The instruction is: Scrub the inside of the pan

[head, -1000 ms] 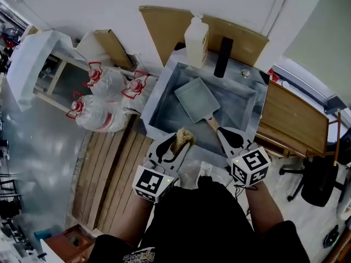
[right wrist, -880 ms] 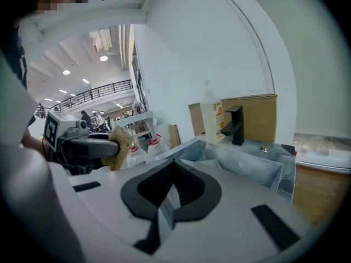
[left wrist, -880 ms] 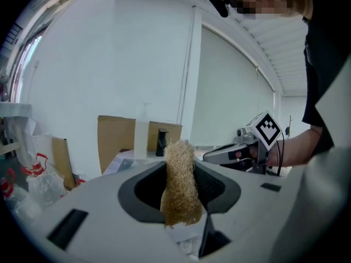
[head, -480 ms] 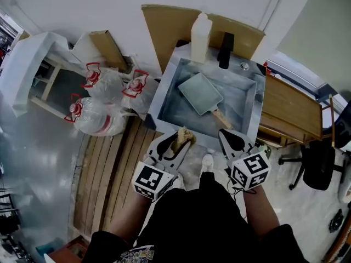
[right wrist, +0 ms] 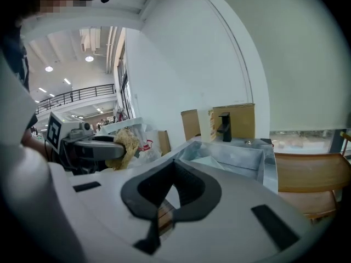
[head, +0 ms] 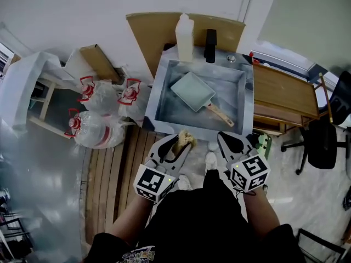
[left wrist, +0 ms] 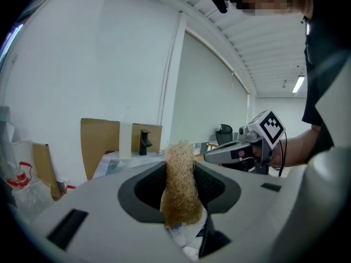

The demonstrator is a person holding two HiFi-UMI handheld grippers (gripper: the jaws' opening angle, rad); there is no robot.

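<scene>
Chair cropped at edge; bottle label unreadable

Left tongs clamp a scrubber; right tongs closed, empty, alongside.

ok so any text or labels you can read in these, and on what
None can be read.
bottle: label print too small to read.
shirt: print cut off at the frame edge, blurred.
left gripper and right gripper: square markers only, no words.
</scene>
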